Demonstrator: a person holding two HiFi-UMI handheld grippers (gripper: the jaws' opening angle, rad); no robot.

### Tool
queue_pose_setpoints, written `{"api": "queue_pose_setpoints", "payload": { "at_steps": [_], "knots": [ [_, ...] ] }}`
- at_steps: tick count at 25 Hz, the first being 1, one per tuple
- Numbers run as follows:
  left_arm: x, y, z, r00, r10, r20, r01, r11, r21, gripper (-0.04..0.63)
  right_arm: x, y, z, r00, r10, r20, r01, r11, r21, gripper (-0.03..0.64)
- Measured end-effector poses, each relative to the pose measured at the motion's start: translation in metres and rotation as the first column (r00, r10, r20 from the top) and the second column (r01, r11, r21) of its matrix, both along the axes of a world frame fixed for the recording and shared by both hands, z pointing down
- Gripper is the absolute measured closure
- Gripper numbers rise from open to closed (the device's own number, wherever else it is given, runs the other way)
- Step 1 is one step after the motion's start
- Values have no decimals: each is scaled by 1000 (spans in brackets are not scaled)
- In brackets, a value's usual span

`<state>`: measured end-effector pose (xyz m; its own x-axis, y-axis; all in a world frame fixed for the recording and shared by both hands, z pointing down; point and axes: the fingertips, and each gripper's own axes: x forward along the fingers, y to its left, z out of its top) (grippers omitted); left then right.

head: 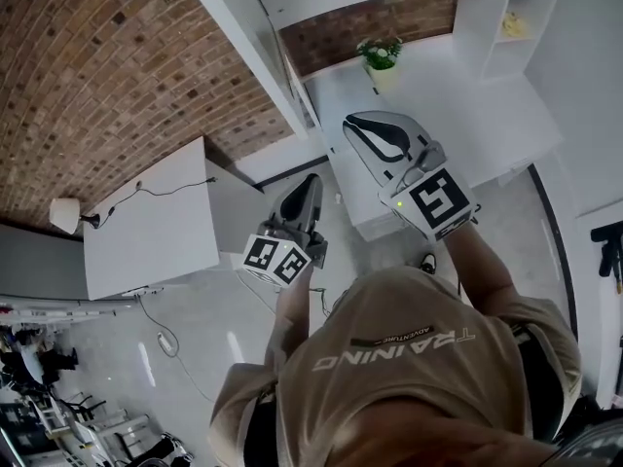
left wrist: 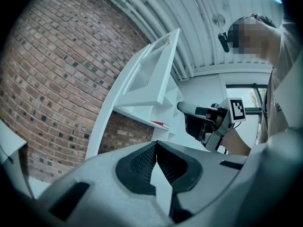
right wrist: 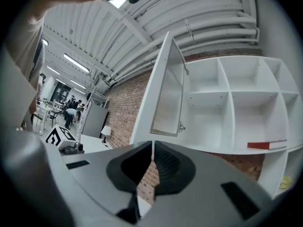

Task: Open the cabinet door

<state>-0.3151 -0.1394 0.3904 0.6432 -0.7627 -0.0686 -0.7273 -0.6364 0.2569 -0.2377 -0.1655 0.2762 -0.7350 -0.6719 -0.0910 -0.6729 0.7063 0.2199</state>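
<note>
Two claws are hovering empty: the left claw (left wrist: 156, 149) and right claw (right wrist: 152, 148) are each pinched together. One cabinet door (right wrist: 166, 91) is standing swung wide beside its open shelves (right wrist: 232, 103), apart from both claws. Opening is looking done, so drawing back clear of the door's edge is seeming wisest. One red book (right wrist: 266, 145) and one potted plant (head: 381, 54) are showing

The cabinet door (right wrist: 166, 91) is seen swung wide open, standing upright and edge-out from the left side of the white cabinet (right wrist: 236, 108). It is made of a white frame set with a pale ribbed panel; small metal fittings are carried on its cabinet-side edge
</note>
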Motion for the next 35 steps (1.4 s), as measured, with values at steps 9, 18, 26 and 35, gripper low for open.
{"api": "queue_pose_setpoints", "payload": {
  "at_steps": [9, 18, 26, 35],
  "knots": [
    [59, -18, 0, 999, -22, 49, 22, 1000, -4, 588, 79, -27, 32, 998, 51, -29, -53, 996, -69, 603],
    [145, -32, 7, 999, -24, 44, 23, 999, 32, 588, 170, -40, 45, 995, 82, -62, -87, 993, -82, 603],
    [194, -32, 29, 998, -35, 49, 37, 999, -23, 588, 220, -48, 72, 997, 70, -39, -75, 983, -166, 603],
    [173, -39, 3, 994, -75, 76, 76, 997, -5, 588, 218, -54, 100, 996, 83, -13, -83, 960, -269, 603]
  ]
}}
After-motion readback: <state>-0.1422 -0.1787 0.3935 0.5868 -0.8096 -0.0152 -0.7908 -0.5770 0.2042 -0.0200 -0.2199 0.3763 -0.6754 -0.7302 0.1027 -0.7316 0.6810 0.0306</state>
